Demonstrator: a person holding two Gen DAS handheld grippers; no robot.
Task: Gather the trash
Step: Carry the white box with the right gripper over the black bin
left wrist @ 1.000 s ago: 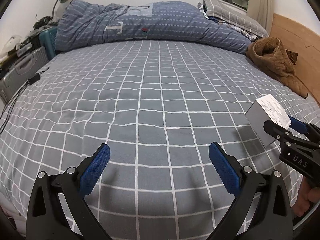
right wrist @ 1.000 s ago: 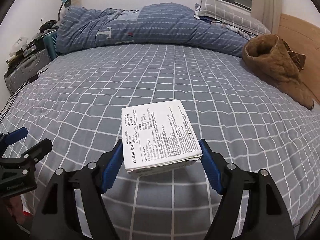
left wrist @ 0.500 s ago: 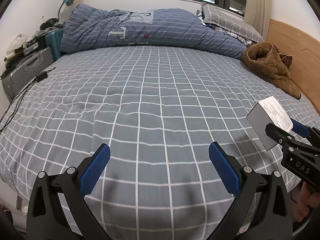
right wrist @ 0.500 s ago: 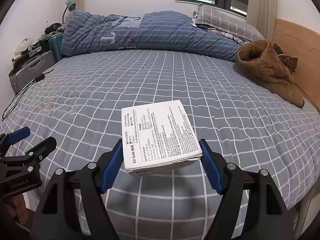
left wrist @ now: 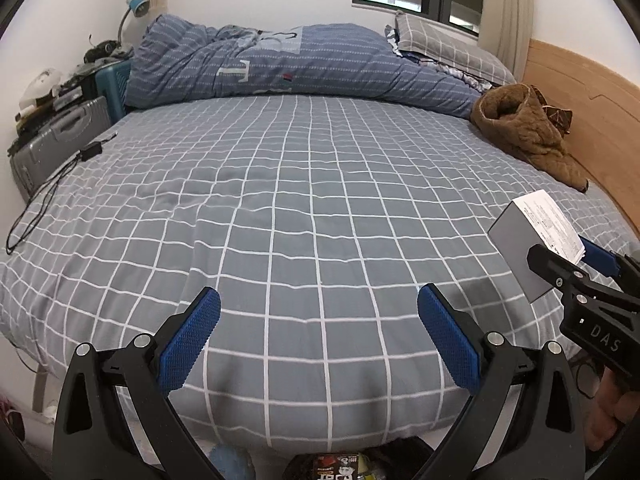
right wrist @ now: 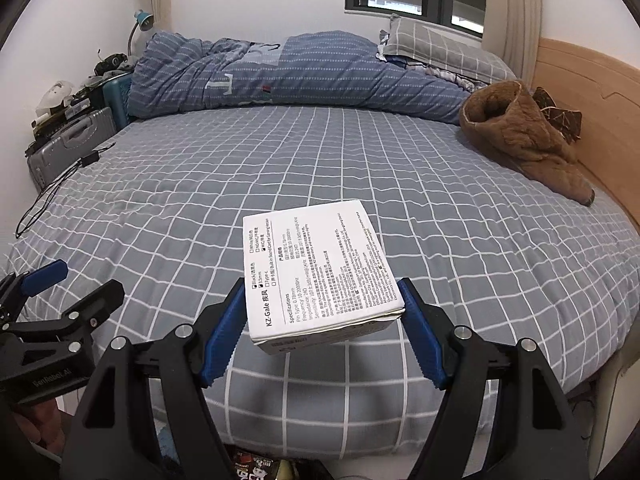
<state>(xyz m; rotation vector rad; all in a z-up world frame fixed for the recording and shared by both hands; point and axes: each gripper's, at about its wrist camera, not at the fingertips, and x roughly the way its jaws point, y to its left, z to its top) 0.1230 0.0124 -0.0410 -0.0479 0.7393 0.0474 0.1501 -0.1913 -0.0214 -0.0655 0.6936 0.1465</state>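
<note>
My right gripper (right wrist: pixel 322 332) is shut on a small white box (right wrist: pixel 316 272) with printed text, held in the air above the near edge of the bed (right wrist: pixel 360 168). The box also shows in the left wrist view (left wrist: pixel 532 240), at the far right, clamped in the right gripper (left wrist: pixel 572 264). My left gripper (left wrist: pixel 318 340) is open and empty, with its blue pads spread wide over the bed's (left wrist: pixel 280 200) near edge. It shows at the lower left of the right wrist view (right wrist: pixel 68 292). Some printed wrappers (left wrist: pixel 340 468) lie on the floor below the bed's edge.
A rolled blue duvet (left wrist: pixel 304 68) and a pillow (left wrist: pixel 448 48) lie at the far side. A brown fleece garment (left wrist: pixel 528 132) lies by the wooden headboard (left wrist: pixel 592 120). A grey suitcase (left wrist: pixel 56 140), a teal crate and clutter stand at the left. A black cable (left wrist: pixel 48 196) trails over the bed's left edge.
Both grippers have pulled back and up from the bed, so its near edge and the floor show below. The box stays clamped in my right gripper. My left gripper stays open.
</note>
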